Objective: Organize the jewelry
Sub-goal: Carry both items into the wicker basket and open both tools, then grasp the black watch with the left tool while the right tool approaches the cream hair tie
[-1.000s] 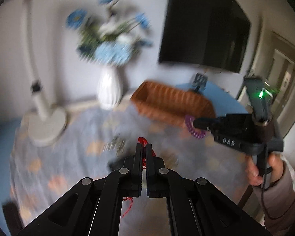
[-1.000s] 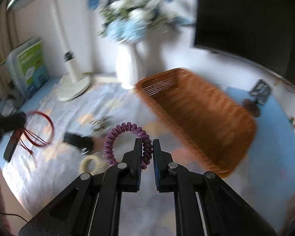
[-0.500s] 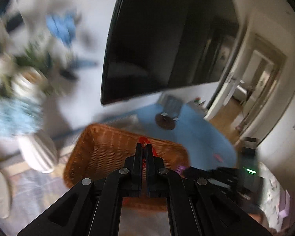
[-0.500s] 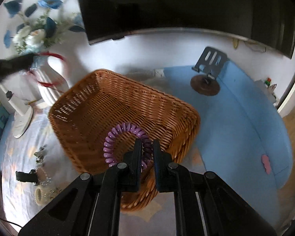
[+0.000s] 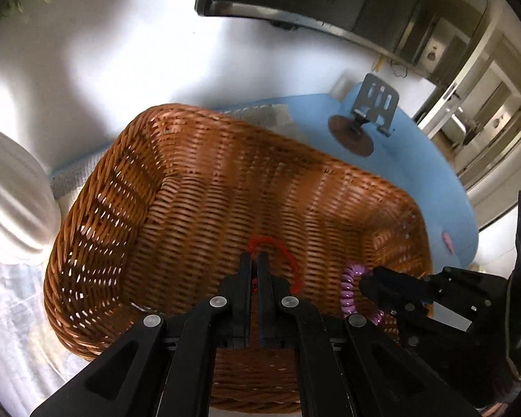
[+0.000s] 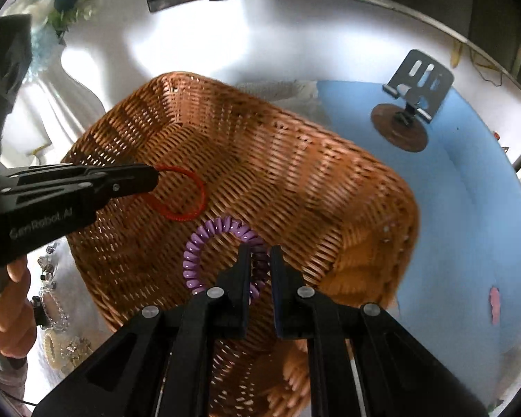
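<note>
A brown wicker basket (image 5: 191, 160) (image 6: 295, 160) sits on the table below both grippers. My left gripper (image 5: 254, 260) is shut on a red cord bracelet (image 5: 284, 253) and holds it over the basket's inside; from the right wrist view it (image 6: 153, 179) enters from the left with the red loop (image 6: 187, 193) hanging. My right gripper (image 6: 260, 253) is shut on a purple spiral band (image 6: 212, 243), held over the basket's near side. In the left wrist view it (image 5: 364, 281) is at the right with the purple band (image 5: 350, 288).
A white ribbed vase (image 5: 7, 187) with blue flowers stands left of the basket. A phone stand (image 6: 413, 97) sits on the blue mat (image 6: 469, 208) at the right. Several other jewelry pieces (image 6: 55, 312) lie on the cloth at the lower left. A dark TV hangs on the wall.
Both grippers moved from above the cloth to above the basket, carrying the red bracelet and the purple band. Both now point down into the basket.
</note>
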